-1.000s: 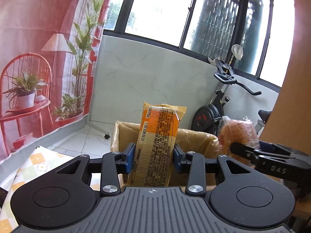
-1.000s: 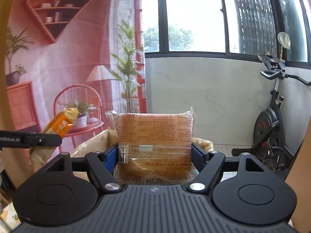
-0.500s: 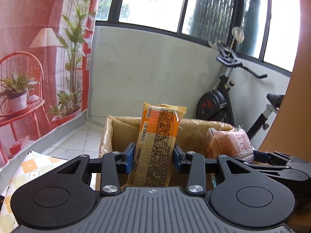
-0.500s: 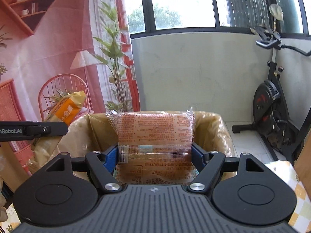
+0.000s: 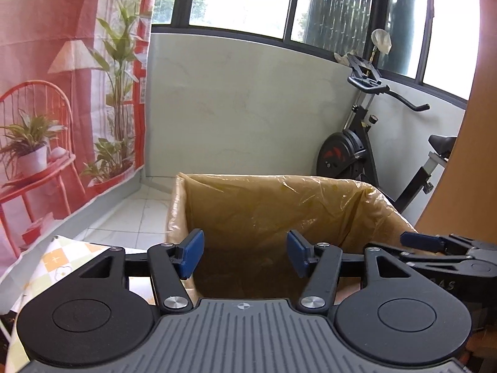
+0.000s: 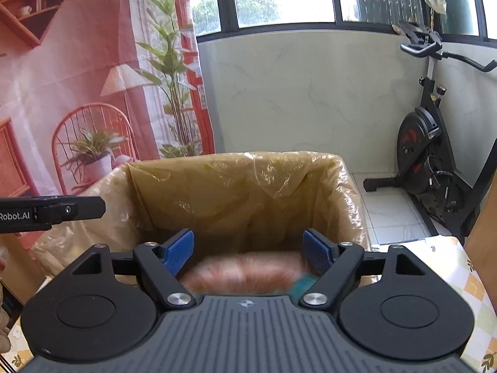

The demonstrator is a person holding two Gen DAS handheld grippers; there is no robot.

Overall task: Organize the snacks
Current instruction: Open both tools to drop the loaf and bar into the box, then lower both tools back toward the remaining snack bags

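Observation:
A cardboard box lined with yellowish plastic (image 5: 279, 183) stands right in front of both grippers. My left gripper (image 5: 245, 253) hangs over its near rim, jaws opening, with nothing between the blue pads; the orange snack packet is out of sight. My right gripper (image 6: 251, 250) is over the same box (image 6: 236, 161), its jaws opening too. A pinkish-orange snack packet (image 6: 245, 272) shows as a blur low between its fingers, clear of the pads, dropping into the box. Each gripper appears at the edge of the other's view: the right gripper (image 5: 419, 239) and the left gripper (image 6: 77, 208).
An exercise bike (image 6: 425, 143) stands on the tiled floor behind and right of the box. A printed red backdrop (image 5: 46, 93) hangs on the left. A checked tablecloth (image 5: 59, 258) covers the table under the grippers. A wooden panel (image 5: 475, 161) rises at the far right.
Both grippers have sunk toward the box and let go. The orange packet has left the left jaws and vanished; the pinkish-orange packet has slipped down out of the right jaws.

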